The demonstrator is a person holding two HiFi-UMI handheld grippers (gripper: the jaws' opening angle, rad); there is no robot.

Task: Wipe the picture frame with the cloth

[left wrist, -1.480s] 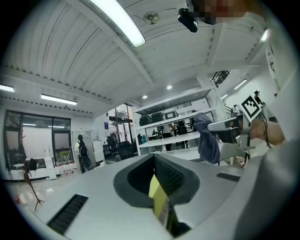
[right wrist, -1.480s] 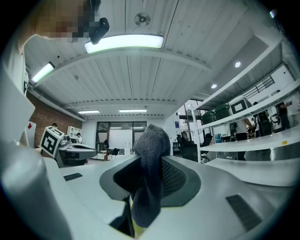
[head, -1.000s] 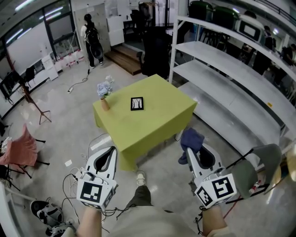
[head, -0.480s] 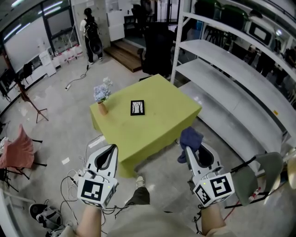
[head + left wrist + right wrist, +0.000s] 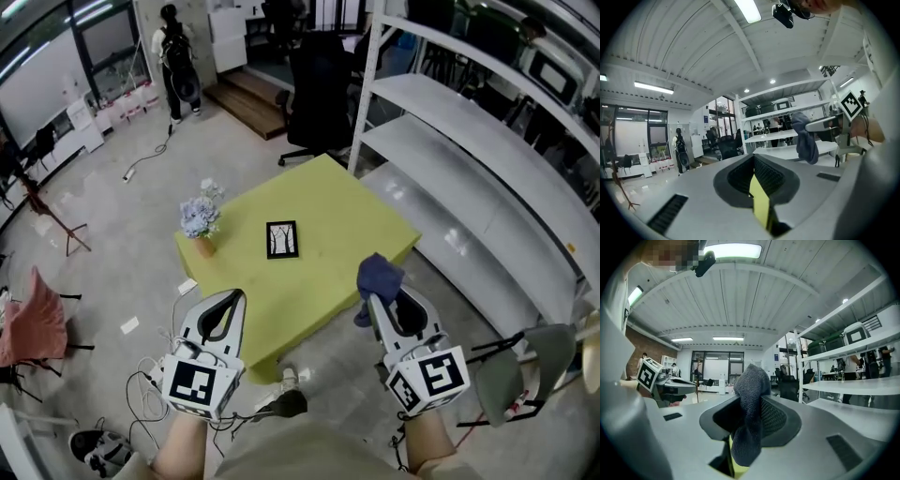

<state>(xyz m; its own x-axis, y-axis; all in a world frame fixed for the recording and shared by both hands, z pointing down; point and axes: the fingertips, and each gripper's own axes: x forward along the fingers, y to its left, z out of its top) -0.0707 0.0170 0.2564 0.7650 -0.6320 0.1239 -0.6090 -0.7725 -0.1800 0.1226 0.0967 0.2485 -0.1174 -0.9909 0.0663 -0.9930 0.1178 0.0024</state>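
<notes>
From the head view, a yellow-green table (image 5: 347, 220) stands on the grey floor beside white shelving (image 5: 469, 150). The picture frame (image 5: 282, 238) lies flat near the middle of the table, well apart from both tools. A small vase of pale flowers (image 5: 200, 225) sits at the table's left corner. The left hand-held gripper (image 5: 230, 302) hangs low at the near left, over the table's front edge, and the right hand-held gripper (image 5: 377, 298) is off the near right corner with a dark blue cloth (image 5: 379, 277) bunched at its tip. A black office chair (image 5: 319, 89) stands beyond the table, and a person (image 5: 176, 58) is at the far end of the room.

In the left gripper view, that tool's jaws are drawn together with nothing between them; only a thin slit shows the yellow of the table. The cloth (image 5: 805, 138) dangles from the other gripper on the right.

In the right gripper view, the jaws are clamped on the cloth (image 5: 751, 399), which rises above them and droops down in front. The left tool's marker cube (image 5: 647, 372) shows at the left.
</notes>
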